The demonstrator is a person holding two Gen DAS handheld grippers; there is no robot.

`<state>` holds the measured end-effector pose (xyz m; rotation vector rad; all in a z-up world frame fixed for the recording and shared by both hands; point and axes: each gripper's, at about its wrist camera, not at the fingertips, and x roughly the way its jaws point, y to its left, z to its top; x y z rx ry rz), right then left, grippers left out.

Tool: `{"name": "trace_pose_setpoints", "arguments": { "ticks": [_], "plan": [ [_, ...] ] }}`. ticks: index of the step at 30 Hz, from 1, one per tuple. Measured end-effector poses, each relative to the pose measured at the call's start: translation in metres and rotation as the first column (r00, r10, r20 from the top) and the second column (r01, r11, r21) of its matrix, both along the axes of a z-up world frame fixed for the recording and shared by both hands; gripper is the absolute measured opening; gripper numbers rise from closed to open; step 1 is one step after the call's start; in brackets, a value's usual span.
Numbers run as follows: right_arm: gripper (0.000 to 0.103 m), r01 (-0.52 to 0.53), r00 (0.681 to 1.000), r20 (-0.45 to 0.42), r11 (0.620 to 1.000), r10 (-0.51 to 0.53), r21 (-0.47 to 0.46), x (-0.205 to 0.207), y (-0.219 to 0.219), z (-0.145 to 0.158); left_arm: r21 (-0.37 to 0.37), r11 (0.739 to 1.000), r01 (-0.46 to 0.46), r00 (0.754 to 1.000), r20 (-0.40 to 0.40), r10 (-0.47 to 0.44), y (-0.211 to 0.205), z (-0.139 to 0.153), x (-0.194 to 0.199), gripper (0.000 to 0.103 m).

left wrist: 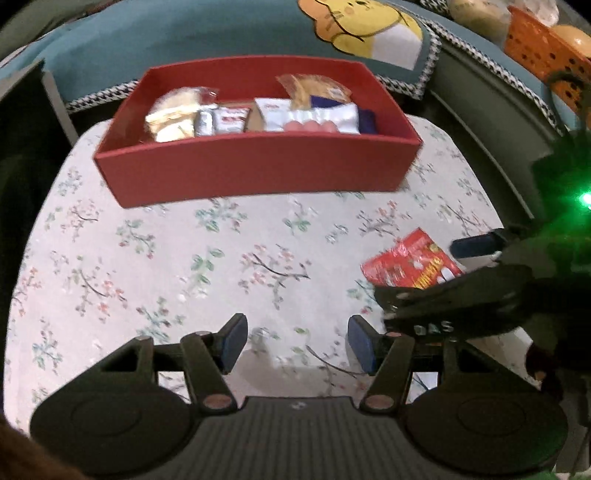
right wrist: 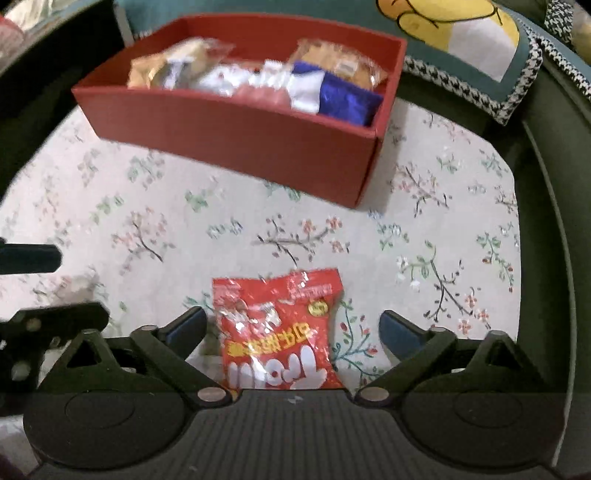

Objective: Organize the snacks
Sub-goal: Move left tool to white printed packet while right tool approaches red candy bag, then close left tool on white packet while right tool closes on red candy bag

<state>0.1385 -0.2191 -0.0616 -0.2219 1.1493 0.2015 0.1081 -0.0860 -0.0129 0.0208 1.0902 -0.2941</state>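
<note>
A red snack packet [right wrist: 280, 328] lies flat on the floral tablecloth, between the open fingers of my right gripper [right wrist: 293, 328], which is low over it without closing on it. In the left wrist view the same packet [left wrist: 410, 266] lies at the right, partly hidden under the right gripper. A red box [left wrist: 255, 166] at the far side of the table holds several wrapped snacks [left wrist: 310, 118]; it also shows in the right wrist view [right wrist: 236, 133]. My left gripper [left wrist: 297, 341] is open and empty above bare tablecloth.
A teal cushion [left wrist: 229, 33] with a yellow cartoon figure lies behind the box. An orange spotted container [left wrist: 543, 55] stands at the far right. The table edge [right wrist: 517, 206] meets a dark green sofa frame on the right.
</note>
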Motion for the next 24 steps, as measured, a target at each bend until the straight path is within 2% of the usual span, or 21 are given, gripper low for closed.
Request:
{"name": "trace_pose_setpoints", "arguments": {
  "ticks": [2, 3, 4, 10, 13, 14, 16, 19, 20, 24],
  "plan": [
    [0.087, -0.008, 1.0, 0.006, 1.0, 0.008, 0.013, -0.003, -0.003, 0.005, -0.005, 1.0, 0.015, 1.0, -0.007, -0.015, -0.008, -0.002, -0.005, 0.09],
    [0.071, -0.002, 1.0, 0.018, 1.0, 0.002, 0.017, -0.005, -0.005, 0.01, -0.011, 1.0, 0.021, 1.0, -0.012, -0.021, -0.011, -0.003, -0.007, 0.09],
    [0.064, 0.012, 1.0, 0.026, 1.0, -0.012, 0.005, -0.007, -0.007, 0.013, -0.019, 0.999, 0.026, 0.999, -0.022, -0.027, -0.015, -0.004, -0.009, 0.09],
    [0.061, 0.049, 0.997, 0.058, 0.998, -0.051, 0.034, -0.015, -0.028, 0.028, -0.074, 0.997, 0.011, 0.996, -0.089, -0.017, -0.039, -0.015, -0.019, 0.091],
    [0.061, 0.105, 0.99, 0.093, 0.993, -0.11, 0.055, -0.019, -0.048, 0.04, -0.095, 0.995, -0.012, 0.995, -0.103, 0.003, -0.055, -0.017, -0.022, 0.091],
    [0.061, 0.118, 0.987, 0.102, 0.99, -0.125, 0.071, -0.02, -0.054, 0.045, -0.082, 0.996, -0.025, 0.995, -0.096, 0.017, -0.063, -0.016, -0.022, 0.092],
    [0.06, 0.134, 0.982, 0.12, 0.987, -0.145, 0.091, -0.024, -0.063, 0.051, -0.061, 0.997, -0.051, 0.994, -0.094, 0.045, -0.075, -0.018, -0.021, 0.101],
    [0.06, 0.132, 0.981, 0.131, 0.986, -0.145, 0.101, -0.028, -0.067, 0.052, -0.043, 0.993, -0.11, 0.989, -0.099, 0.105, -0.093, -0.024, -0.018, 0.103],
    [0.06, 0.133, 0.98, 0.134, 0.986, -0.145, 0.1, -0.03, -0.069, 0.053, -0.023, 0.993, -0.112, 0.989, -0.098, 0.109, -0.099, -0.028, -0.017, 0.103],
    [0.06, 0.137, 0.979, 0.139, 0.984, -0.152, 0.112, -0.035, -0.079, 0.055, 0.104, 0.992, -0.077, 0.997, -0.008, 0.078, -0.125, -0.035, -0.033, 0.103]
  ]
}}
